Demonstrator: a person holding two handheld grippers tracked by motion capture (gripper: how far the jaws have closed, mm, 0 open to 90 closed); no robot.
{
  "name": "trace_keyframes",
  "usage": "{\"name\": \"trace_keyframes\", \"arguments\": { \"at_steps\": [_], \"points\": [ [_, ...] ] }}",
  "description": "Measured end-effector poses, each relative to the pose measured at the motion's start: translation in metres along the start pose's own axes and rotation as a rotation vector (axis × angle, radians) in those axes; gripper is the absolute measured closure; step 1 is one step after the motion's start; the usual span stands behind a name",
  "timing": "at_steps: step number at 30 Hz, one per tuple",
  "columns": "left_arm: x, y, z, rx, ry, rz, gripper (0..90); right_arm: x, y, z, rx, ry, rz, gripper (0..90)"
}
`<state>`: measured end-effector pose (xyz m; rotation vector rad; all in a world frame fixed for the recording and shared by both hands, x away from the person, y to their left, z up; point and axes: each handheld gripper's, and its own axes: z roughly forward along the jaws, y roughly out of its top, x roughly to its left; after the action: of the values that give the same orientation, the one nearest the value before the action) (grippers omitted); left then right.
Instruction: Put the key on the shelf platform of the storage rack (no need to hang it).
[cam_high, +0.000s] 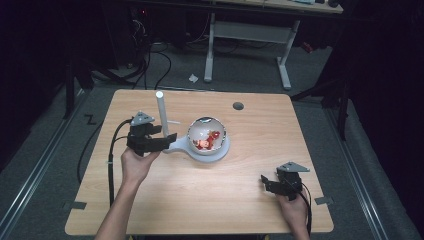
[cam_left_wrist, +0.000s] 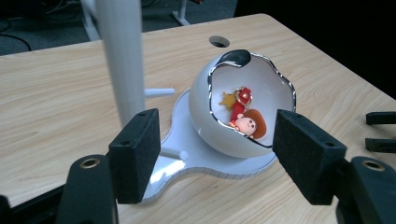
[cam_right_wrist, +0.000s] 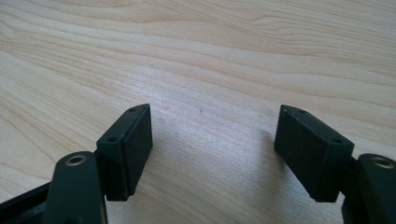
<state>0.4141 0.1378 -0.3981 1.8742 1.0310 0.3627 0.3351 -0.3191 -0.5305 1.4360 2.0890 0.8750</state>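
Note:
A white egg-shaped shell (cam_high: 206, 134) (cam_left_wrist: 243, 109) with a jagged silver rim sits on a flat white stand (cam_high: 185, 145) (cam_left_wrist: 196, 154) that carries a tall white post (cam_high: 162, 114) (cam_left_wrist: 122, 56). Inside the shell lies a small red and brown figure keychain (cam_high: 210, 140) (cam_left_wrist: 245, 119). My left gripper (cam_high: 162, 142) (cam_left_wrist: 215, 154) is open, close to the stand's near end, jaws either side of it and pointing at the shell. My right gripper (cam_high: 267, 182) (cam_right_wrist: 215, 149) rests open low over bare wood at the front right, holding nothing.
The wooden table (cam_high: 250, 165) has a round cable hole (cam_high: 238, 106) (cam_left_wrist: 219, 41) at the back right. Short white pegs (cam_left_wrist: 159, 92) stick out from the post. Beyond the table stand desk legs (cam_high: 247, 47) and floor cables (cam_high: 150, 60).

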Motion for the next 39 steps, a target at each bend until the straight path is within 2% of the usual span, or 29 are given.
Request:
{"name": "trace_keyframes", "arguments": {
  "at_steps": [21, 39],
  "points": [
    [0.02, -0.026, -0.046, -0.055, 0.059, -0.057, 28.1, 0.0, 0.0, 0.0, 0.0, -0.001, 0.0, 28.2],
    [0.03, -0.046, -0.071, -0.078, 0.102, -0.102, 28.0, 0.0, 0.0, 0.0, 0.001, -0.001, 0.0, 28.2]
  ]
}}
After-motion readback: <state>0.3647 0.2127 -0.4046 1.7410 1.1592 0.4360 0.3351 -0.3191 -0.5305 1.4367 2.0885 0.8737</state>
